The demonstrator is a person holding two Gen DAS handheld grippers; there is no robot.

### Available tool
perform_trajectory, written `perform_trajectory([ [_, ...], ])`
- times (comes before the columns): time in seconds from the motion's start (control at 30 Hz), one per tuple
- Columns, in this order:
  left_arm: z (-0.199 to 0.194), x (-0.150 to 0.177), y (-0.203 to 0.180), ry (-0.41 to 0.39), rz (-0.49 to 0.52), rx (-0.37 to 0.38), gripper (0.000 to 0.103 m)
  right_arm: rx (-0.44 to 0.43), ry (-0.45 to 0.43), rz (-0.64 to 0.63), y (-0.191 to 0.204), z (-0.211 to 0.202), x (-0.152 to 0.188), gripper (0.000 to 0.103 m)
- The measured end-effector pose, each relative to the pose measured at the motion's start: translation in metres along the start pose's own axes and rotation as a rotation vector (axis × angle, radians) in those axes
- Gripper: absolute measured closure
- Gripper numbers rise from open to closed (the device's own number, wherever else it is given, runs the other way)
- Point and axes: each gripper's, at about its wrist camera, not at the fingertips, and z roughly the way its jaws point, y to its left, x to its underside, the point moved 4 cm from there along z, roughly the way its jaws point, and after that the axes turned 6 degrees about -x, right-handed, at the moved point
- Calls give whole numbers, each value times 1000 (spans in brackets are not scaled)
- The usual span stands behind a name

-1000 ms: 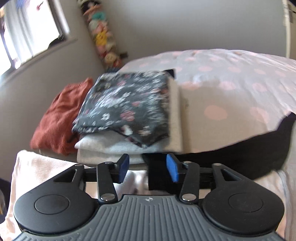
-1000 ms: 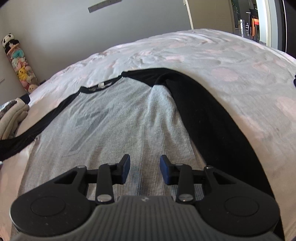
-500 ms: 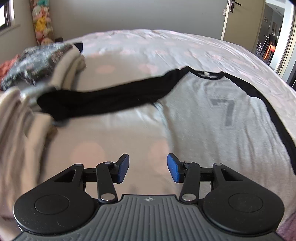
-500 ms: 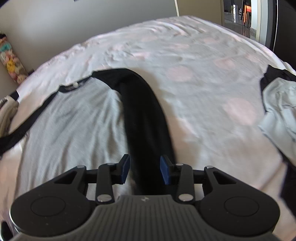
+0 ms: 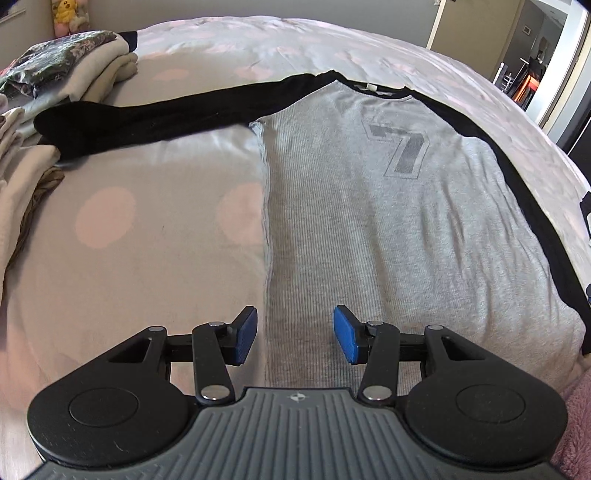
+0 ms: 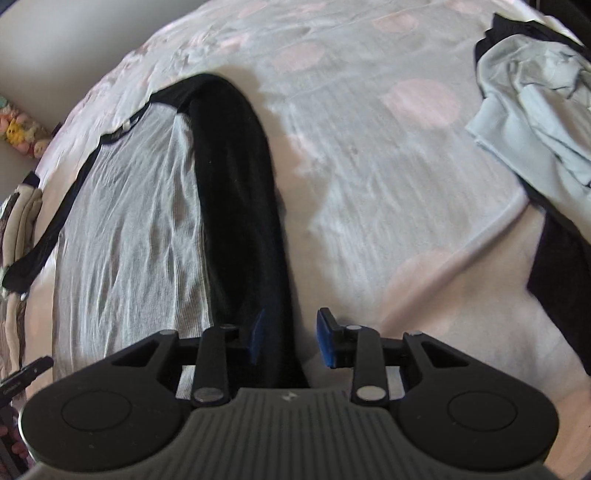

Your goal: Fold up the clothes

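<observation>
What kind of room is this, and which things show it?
Most likely a bedroom. A shirt lies flat on a bed with a pink-dotted cover, a pile of folded clothes sits at one side, and soft toys stand against the wall.

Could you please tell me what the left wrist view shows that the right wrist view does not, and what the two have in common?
Only the left wrist view shows the grey number 7 printed on the shirt, an open doorway, and the left gripper, jaws apart over the shirt's side seam. Only the right wrist view shows a crumpled pale blue garment and the right gripper, jaws open astride the black sleeve. Both show the grey shirt spread flat on the dotted bedspread, the folded pile and the plush toys.
</observation>
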Motion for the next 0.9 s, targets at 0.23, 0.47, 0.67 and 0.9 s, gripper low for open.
perform_trajectory([
  [0.23,1,4,6,11,-19,-3,59,56,52,-54,4,10,-7,98],
  [0.47,4,-1,7,12,-31,-2,59,167,-64,-35,-21,-31,-57,98],
  [0.67,5,-9,6,7,-41,2,59,300,-163,-57,-41,-64,-122,98],
  [0.9,14,-18,15,45,-71,-18,59,405,-238,-64,-64,-87,-188,98],
])
